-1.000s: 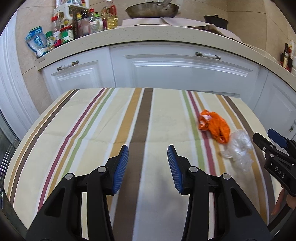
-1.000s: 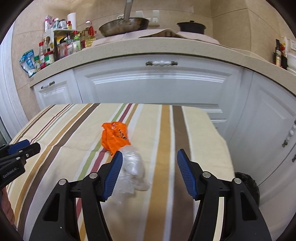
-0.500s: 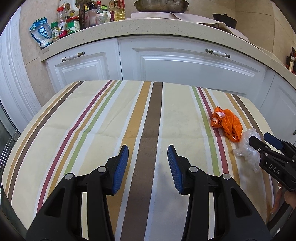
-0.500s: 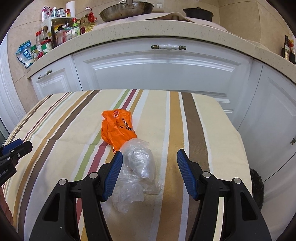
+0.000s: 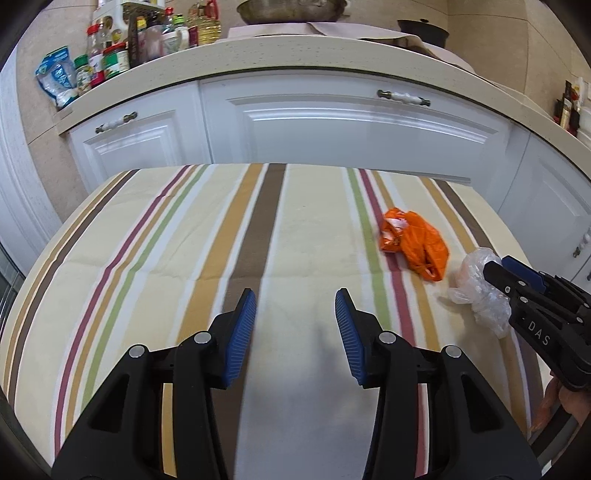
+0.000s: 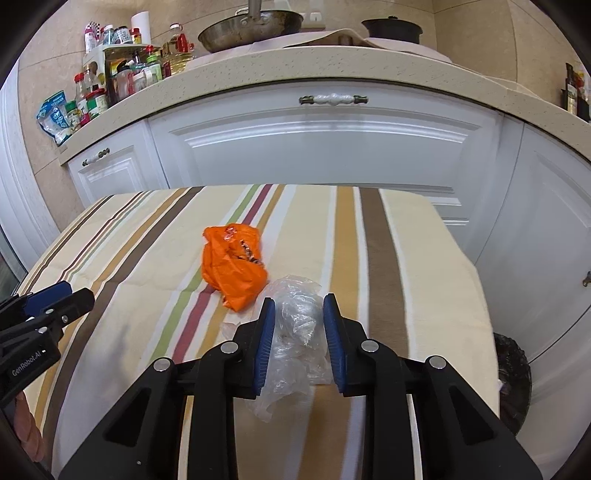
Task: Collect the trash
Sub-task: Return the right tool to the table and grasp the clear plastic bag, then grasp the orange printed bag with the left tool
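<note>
The right gripper (image 6: 299,325) has just been closing its jaws on the crumpled clear plastic bag (image 6: 297,314) — the blue pads now press its sides, near the right edge of the striped tablecloth (image 6: 147,258). Touching the bag on its far left side lies the orange plastic bag (image 6: 232,266), nothing covering it. The left gripper (image 5: 295,325) hovers over the cloth's middle, jaws partly apart and holding nothing. Beyond the far edge stand white cabinets (image 6: 325,147) under a countertop (image 6: 295,62) crowded with bottles and jars (image 6: 110,77), a pan (image 6: 251,26) and a dark pot (image 6: 391,27). A black bin (image 6: 511,373) shows below the right edge.
</note>
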The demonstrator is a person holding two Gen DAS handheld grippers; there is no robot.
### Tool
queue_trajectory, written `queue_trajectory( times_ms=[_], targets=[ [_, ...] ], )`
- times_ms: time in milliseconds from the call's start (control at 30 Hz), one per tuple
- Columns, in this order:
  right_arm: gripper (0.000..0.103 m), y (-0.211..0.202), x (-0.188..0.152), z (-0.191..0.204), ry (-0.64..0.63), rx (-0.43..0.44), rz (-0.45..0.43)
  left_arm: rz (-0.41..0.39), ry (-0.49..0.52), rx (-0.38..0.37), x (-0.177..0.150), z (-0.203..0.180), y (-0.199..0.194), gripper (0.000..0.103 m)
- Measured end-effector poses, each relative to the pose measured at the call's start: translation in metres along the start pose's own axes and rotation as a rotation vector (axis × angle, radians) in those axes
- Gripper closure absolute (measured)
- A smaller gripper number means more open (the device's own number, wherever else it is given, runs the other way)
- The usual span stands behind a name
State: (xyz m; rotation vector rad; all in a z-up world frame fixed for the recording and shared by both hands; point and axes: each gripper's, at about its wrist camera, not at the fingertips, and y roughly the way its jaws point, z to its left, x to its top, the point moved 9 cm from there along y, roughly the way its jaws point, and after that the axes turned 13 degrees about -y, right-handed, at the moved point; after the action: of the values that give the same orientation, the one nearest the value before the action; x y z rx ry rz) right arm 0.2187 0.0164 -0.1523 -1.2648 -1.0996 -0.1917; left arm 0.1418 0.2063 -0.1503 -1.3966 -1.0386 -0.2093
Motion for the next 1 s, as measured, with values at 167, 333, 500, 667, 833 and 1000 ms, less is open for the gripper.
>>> queue_trajectory(
  times_ms=[167, 333, 500, 667, 833, 1000],
  targets=[
    [0.075, -0.006, -0.001, -0.015, 0.016, -0.024, -0.016, -0.003, 0.019, -0.026, 0.0, -0.022, 0.001, 0.059],
    [0.075, -0.013, 0.0, -0.037, 0.03, -0.063, -0.031, -0.001, 0.039, -0.047, 0.001, -0.041, 0.005, 0.059],
    [0.075, -0.019, -0.003, -0.059, 0.045, -0.104, -0.035, 0.009, 0.053, -0.064, 0.001, -0.059, 0.012, 0.058],
    [0.075, -0.026, -0.008, -0.083, 0.067, -0.14, -0.038, 0.009, 0.069, -0.083, 0.002, -0.081, 0.019, 0.052],
    [0.075, -0.03, -0.013, -0.103, 0.096, -0.159, -0.044, 0.009, 0.084, -0.097, 0.006, -0.102, 0.028, 0.052],
    [0.075, -0.027, -0.013, -0.107, 0.098, -0.148, -0.051, 0.012, 0.079, -0.089, 0.01, -0.111, 0.041, 0.051]
  ],
)
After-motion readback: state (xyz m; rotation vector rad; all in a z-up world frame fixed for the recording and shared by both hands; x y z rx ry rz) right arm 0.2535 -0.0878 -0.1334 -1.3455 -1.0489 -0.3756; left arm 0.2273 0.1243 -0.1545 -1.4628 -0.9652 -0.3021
